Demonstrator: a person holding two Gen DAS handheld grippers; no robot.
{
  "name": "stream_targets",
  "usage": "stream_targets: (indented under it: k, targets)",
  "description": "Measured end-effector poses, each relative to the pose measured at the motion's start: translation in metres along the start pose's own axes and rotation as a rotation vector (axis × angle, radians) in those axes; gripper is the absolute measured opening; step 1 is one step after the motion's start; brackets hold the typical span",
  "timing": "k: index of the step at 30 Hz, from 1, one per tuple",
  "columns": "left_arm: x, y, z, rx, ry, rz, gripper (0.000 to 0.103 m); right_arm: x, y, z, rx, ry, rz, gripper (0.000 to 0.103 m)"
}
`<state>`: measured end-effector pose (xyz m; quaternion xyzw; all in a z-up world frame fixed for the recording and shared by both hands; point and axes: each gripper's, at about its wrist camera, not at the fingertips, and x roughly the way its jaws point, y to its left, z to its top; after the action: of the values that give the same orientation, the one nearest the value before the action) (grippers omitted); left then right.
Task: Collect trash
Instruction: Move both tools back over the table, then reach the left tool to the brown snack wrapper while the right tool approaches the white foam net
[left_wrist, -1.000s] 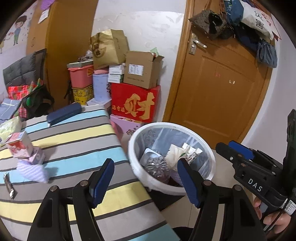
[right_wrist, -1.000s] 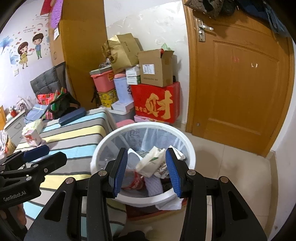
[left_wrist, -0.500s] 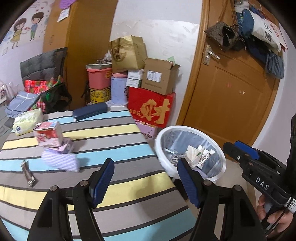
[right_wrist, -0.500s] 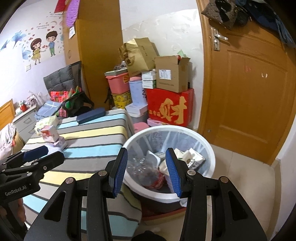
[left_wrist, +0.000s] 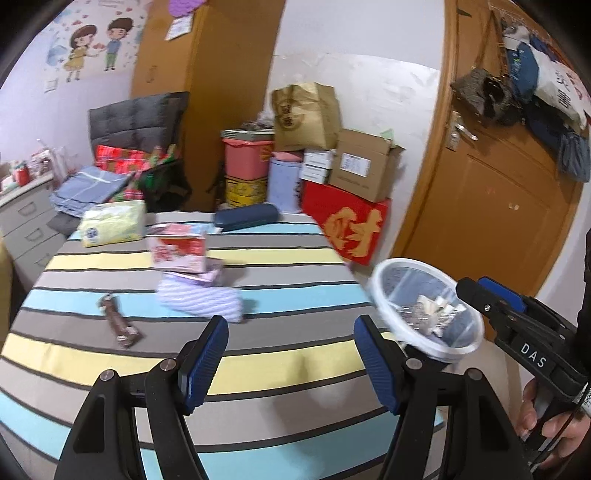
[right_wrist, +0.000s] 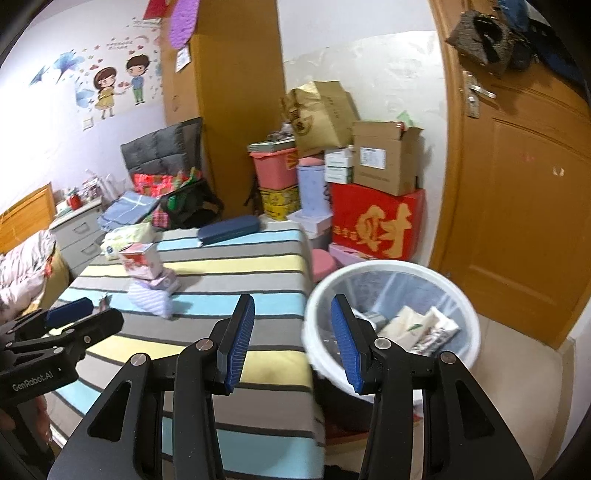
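Both tools are hanging apart and empty, the left tool (left_wrist: 290, 363) lying nearer the brown wrapper (left_wrist: 119, 321), ahead-left on the surface, its length running away from it

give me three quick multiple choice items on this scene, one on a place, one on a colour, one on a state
1. Where is the bin?
A) on the striped cloth
B) on the floor beside the table
C) behind the door

2. What colour are the gripper pads?
A) blue
B) red
C) white

3. What is the left gripper holding?
A) the brown wrapper
B) the purple pouch
C) nothing, it is open

Answers: 1 B, it stands by the table's edge; 2 A, both pads are blue; 3 C, only cloth shows between the fingers.
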<state>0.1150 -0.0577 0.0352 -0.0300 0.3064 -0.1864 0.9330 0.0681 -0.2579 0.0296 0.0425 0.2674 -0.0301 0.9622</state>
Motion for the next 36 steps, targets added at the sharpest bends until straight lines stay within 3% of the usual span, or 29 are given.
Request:
stream_targets:
  k: [20,36]
  targets:
    - [-0.016,0.108,-0.012,-0.142,0.009,0.186,0.07,0.042,0.068,0.003,-0.114,0.076,0.153,0.049]
    - [0.037,0.171,-0.012,-0.234,0.108,0.228,0.07,0.098,0.109,0.003,-0.241,0.185,0.282,0.049]
